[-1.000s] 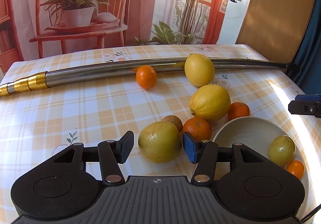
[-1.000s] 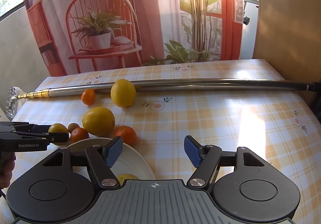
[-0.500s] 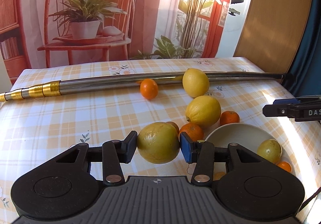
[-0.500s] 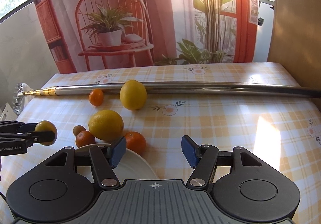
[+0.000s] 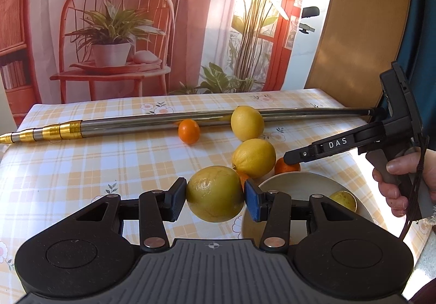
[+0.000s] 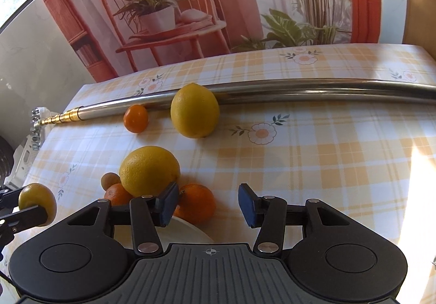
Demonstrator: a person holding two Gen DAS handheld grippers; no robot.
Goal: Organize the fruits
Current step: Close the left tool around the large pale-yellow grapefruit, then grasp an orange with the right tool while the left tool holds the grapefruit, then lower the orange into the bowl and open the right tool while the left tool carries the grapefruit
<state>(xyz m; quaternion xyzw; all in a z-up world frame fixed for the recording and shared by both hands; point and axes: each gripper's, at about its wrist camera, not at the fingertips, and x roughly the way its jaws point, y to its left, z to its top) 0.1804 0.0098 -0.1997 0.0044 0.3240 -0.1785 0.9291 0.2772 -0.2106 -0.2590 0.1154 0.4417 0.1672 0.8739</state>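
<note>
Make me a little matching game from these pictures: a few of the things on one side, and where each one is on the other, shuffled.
Things:
1. greenish-yellow fruit
2. small fruit
3. small orange
4. right gripper

Places or states:
A. lying inside the white bowl
B. open, holding nothing
C. clamped in the left gripper
D. on the tablecloth beside the metal pole

Pairs: 1-C, 2-A, 3-D, 4-B
</note>
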